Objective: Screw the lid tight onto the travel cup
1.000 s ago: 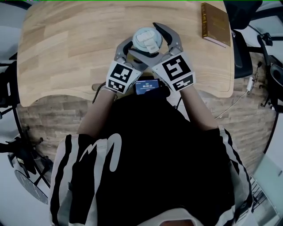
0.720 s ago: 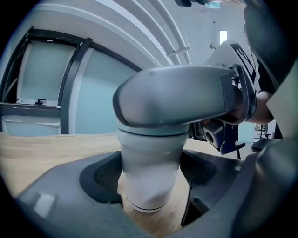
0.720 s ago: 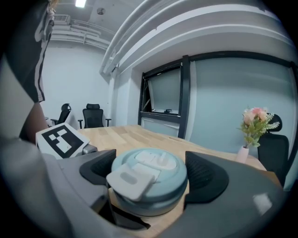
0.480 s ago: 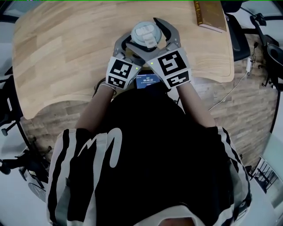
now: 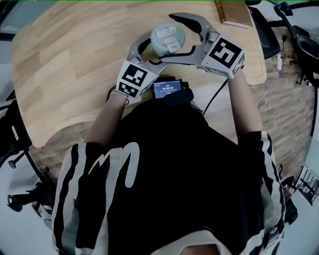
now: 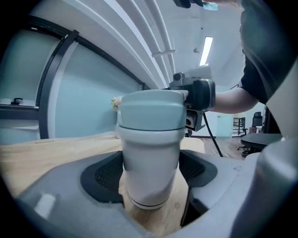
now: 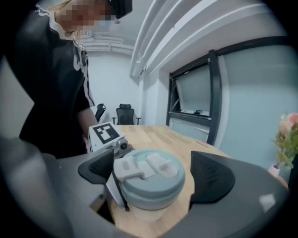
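Note:
A white travel cup (image 6: 150, 162) with a pale blue-green lid (image 5: 167, 39) stands upright on the wooden table (image 5: 75, 60). My left gripper (image 6: 151, 173) is shut on the cup's body below the lid, one dark pad pressed on each side. In the head view it (image 5: 153, 52) comes in from the near left. My right gripper (image 5: 168, 39) reaches in from the right at lid height. Its jaws are opening, and the lid (image 7: 149, 179) sits between its pads (image 7: 212, 179) with a gap on the far side.
A brown book (image 5: 232, 12) lies at the table's far right corner. A small screen device (image 5: 167, 88) sits at the near edge by the person's body. Office chairs (image 5: 266, 35) stand off the right side. Pink flowers (image 7: 288, 135) show at the right.
My right gripper has swung from the near side round to the right of the cup and its jaws have come off the lid. The left gripper has stayed on the cup.

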